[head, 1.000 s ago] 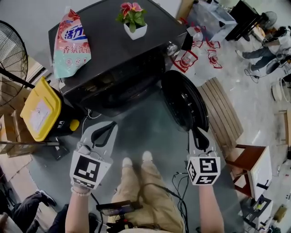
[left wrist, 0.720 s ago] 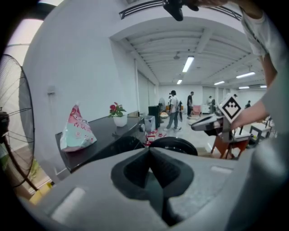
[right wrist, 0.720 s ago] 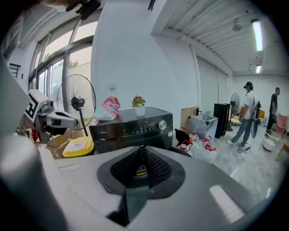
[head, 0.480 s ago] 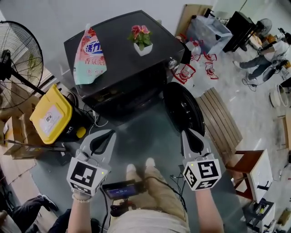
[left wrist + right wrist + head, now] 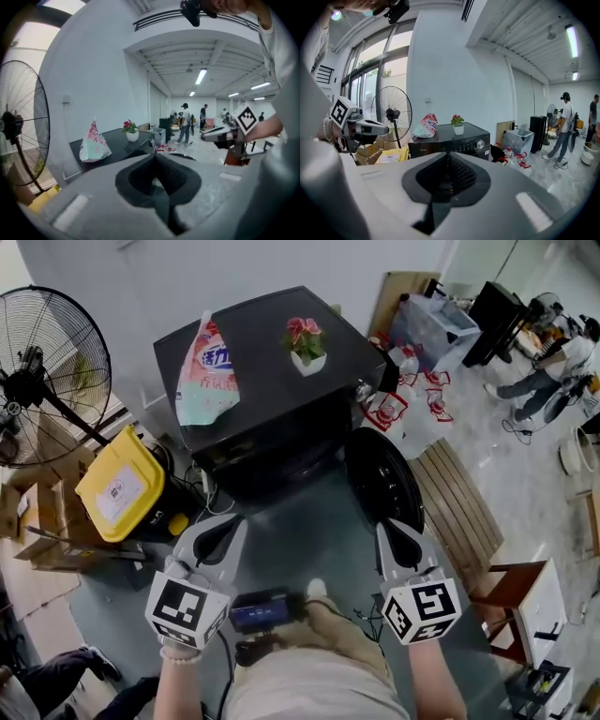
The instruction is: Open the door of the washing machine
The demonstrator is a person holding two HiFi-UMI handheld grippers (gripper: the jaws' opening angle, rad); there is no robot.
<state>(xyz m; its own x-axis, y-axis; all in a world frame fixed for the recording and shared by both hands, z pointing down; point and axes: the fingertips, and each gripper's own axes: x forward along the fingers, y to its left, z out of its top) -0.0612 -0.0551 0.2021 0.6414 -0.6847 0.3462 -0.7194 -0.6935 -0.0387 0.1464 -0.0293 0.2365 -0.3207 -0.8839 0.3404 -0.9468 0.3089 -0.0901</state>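
The black washing machine (image 5: 272,395) stands ahead of me with its round door (image 5: 382,479) swung open to the right. A detergent bag (image 5: 208,371) and a potted flower (image 5: 306,343) sit on its top. My left gripper (image 5: 223,524) hangs shut and empty in front of the machine's left side. My right gripper (image 5: 391,527) sits just below the door's lower edge; its jaws have just been closing with nothing between them, and they now meet. The left gripper view looks past shut jaws (image 5: 154,157) at the machine (image 5: 117,143). The right gripper view shows shut jaws (image 5: 447,157) and the machine's front (image 5: 450,140).
A standing fan (image 5: 47,362) and a yellow-lidded bin (image 5: 122,486) are left of the machine. A slatted wooden board (image 5: 459,502) and a brown stool (image 5: 511,582) lie to the right. People (image 5: 553,362) and bags are at the back right.
Both grippers have risen and drawn back from the machine, and the head view has lifted with them, taking in more of the room. The door stays open.
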